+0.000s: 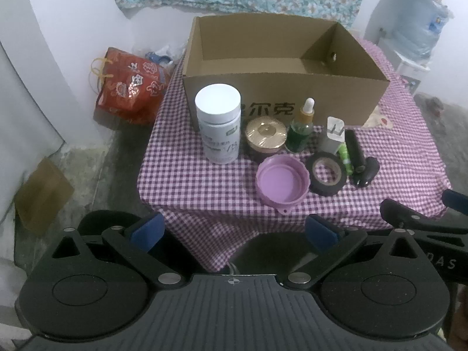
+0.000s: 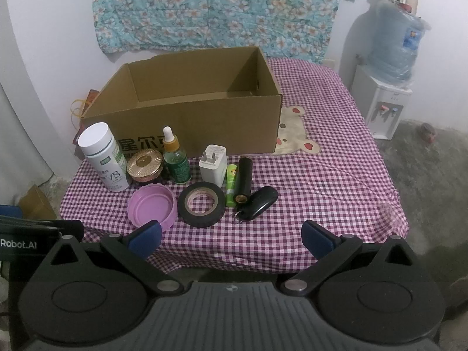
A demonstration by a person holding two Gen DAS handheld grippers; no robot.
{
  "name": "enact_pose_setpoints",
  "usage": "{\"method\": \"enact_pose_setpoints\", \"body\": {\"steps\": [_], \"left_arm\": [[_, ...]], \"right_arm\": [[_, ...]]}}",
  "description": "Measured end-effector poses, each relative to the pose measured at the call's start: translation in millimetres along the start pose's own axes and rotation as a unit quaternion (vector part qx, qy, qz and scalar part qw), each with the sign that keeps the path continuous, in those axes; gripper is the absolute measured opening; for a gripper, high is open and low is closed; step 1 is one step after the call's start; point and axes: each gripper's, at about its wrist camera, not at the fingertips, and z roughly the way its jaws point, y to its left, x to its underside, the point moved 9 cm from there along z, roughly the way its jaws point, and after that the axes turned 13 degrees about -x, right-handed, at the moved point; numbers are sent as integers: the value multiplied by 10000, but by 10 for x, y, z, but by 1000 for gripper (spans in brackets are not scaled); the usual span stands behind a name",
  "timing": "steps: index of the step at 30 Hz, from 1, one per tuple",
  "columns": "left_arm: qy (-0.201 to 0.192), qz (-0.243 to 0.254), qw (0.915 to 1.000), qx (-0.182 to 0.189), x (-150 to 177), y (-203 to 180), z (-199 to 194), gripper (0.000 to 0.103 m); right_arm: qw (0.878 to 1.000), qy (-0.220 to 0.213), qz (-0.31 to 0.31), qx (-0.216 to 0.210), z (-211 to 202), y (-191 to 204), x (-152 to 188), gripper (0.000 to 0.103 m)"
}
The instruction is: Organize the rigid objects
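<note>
Box: an open cardboard box (image 2: 187, 122) is seen at the upper centre of the right wrist view, standing on the checked tabletop (image 2: 336, 175); what can be seen of its inside holds nothing.
Objects: a white bottle (image 2: 102, 158), a gold-lidded jar (image 2: 144, 165), a green dropper bottle (image 2: 175, 158), a white charger (image 2: 213, 162), a purple lid (image 2: 152, 206), a roll of black tape (image 2: 201, 203), a green tube (image 2: 231, 184), a black cylinder (image 2: 243, 180) and a black key fob (image 2: 261, 201) are set out just in front of the box, left of centre.
Left gripper (image 1: 234, 231): its jaws are spread wide with nothing between them, held at the lower edge of the frame, well short of the objects.
Right gripper (image 2: 231, 235): its jaws are likewise spread wide and empty, at the lower edge of its frame, nearest the tape and the key fob.
Step in hand: judged to be the first approach; nothing has yet been moved into the box.
Advice: upright items are best gripped across the body, low enough not to tip. The tube, cylinder and key fob lie touching or nearly so, so an outer piece should be taken first. The tape and the lid lie flat; one jaw is best placed inside the rim.
</note>
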Motion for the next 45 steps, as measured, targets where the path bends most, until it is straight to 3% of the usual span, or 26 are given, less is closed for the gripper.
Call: {"method": "enact_pose_setpoints", "body": {"steps": [45], "left_arm": [[48, 98, 9999, -34, 28, 24, 38, 103]], "right_arm": [[10000, 63, 5, -57, 20, 36, 22, 103]]}}
